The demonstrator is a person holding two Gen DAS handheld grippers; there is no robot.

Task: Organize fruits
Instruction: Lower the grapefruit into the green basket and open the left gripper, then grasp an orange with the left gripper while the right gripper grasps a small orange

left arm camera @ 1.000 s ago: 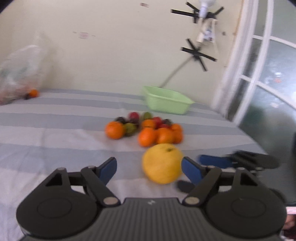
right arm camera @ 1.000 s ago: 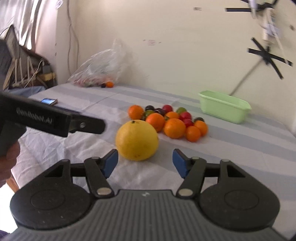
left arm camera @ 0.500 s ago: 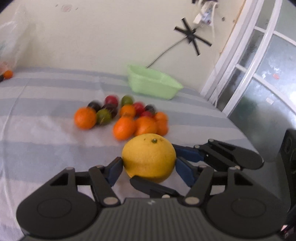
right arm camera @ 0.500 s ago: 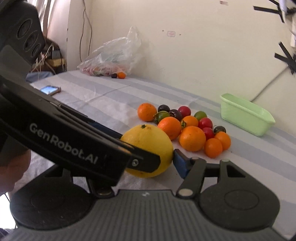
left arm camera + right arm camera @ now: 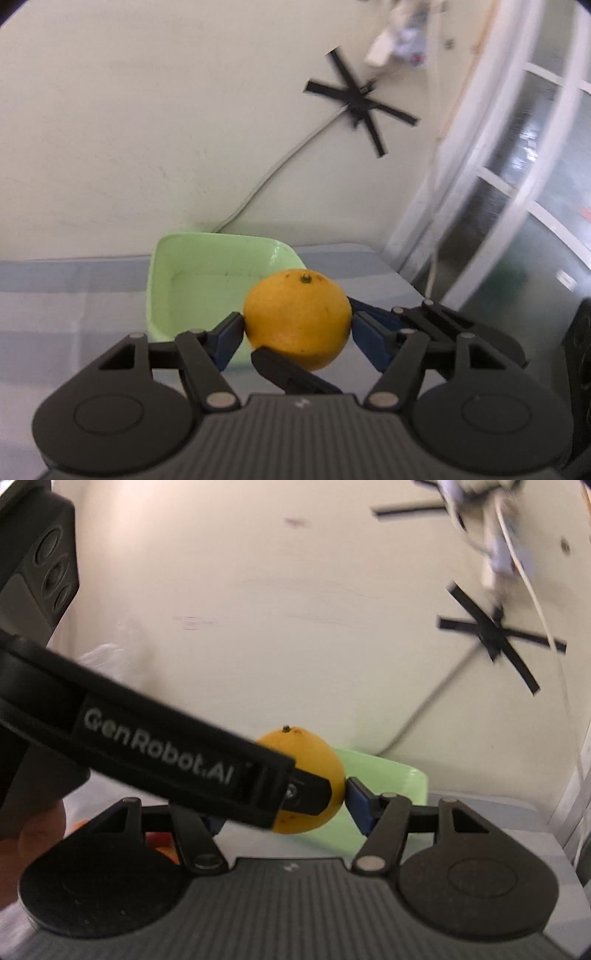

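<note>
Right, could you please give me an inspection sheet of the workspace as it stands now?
Surface: grey-striped cloth.
Job's things: large yellow citrus held aloft before the green tub, nothing seen inside; small fruits, mostly hidden.
Clutter: plastic bag, blurred.
Grippers: left gripper and right gripper both clamp the citrus; left jaws just closed in, then eased slightly.
Cables: cable taped to the wall with black tape.
Surroundings: cream wall, white-framed glass door.

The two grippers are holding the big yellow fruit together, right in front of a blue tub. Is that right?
Almost. The tub is light green, not blue, as the left wrist view shows. The left gripper and right gripper do hold the big yellow fruit together in front of it.
</note>
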